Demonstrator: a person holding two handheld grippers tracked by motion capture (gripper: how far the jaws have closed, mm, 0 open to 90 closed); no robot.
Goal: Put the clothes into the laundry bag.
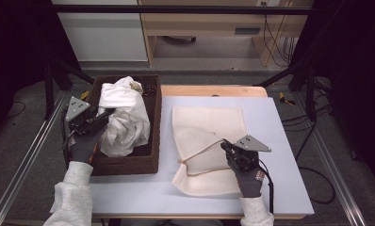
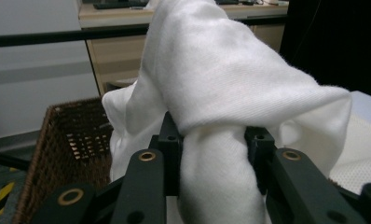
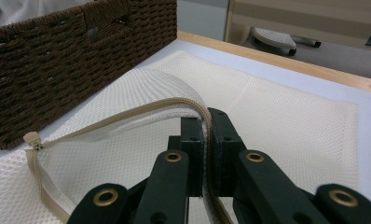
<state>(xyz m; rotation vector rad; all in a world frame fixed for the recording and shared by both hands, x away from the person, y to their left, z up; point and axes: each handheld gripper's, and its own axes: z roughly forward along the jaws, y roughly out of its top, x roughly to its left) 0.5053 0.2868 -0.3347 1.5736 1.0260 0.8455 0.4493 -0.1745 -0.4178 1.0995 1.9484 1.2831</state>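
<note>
The white cloth [image 1: 124,120] hung over the wicker basket [image 1: 150,160] at the table's [image 1: 280,141] left, pinched in your left claw [image 1: 101,115]. Your right claw [image 1: 225,146] clamped the mesh bag's [image 1: 209,122] zipper edge [image 1: 202,153] open; trailing folds could snag the basket rim or miss that narrow mouth.

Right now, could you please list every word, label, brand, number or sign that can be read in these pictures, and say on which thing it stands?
There is no readable text.
The glove on the hand with the right gripper has a small orange patch at the cuff, too small to read.
The white cloth, brown basket and mesh bag carry no print.
</note>
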